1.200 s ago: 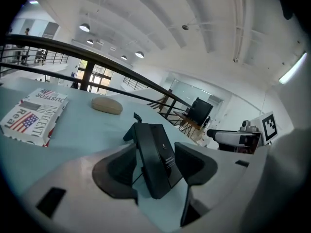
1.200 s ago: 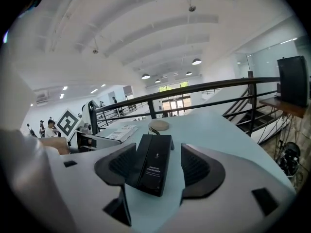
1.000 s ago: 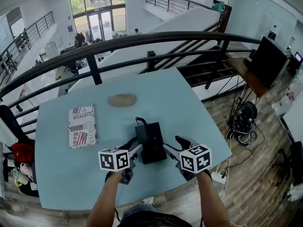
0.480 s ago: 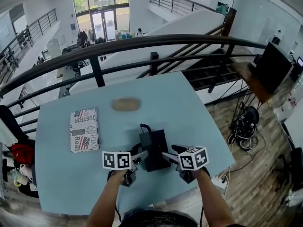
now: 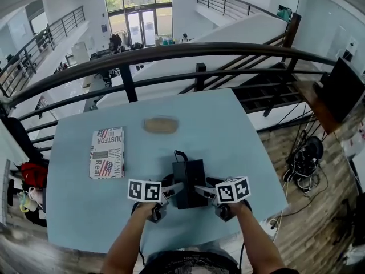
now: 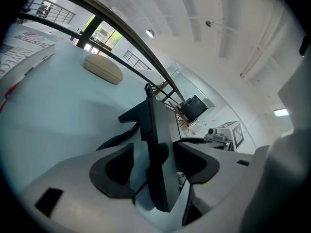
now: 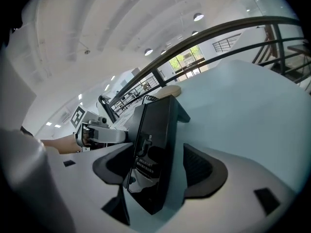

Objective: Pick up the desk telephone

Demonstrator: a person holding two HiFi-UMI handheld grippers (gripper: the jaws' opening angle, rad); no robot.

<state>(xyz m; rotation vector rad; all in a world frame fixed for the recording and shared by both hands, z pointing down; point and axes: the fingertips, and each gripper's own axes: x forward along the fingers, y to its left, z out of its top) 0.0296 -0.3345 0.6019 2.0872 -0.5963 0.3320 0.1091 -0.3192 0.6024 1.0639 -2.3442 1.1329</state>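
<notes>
Tools [image 5: 170, 189] [image 5: 201, 189], just-opened, astride telephone [image 5: 189, 174] (booklet [image 5: 107, 153] aside)

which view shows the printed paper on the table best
The head view: the printed paper lies whole and flat on the left part of the table, its large print visible. The left gripper view catches only a corner at the frame's edge. The right gripper view does not clearly show it.
</notes>
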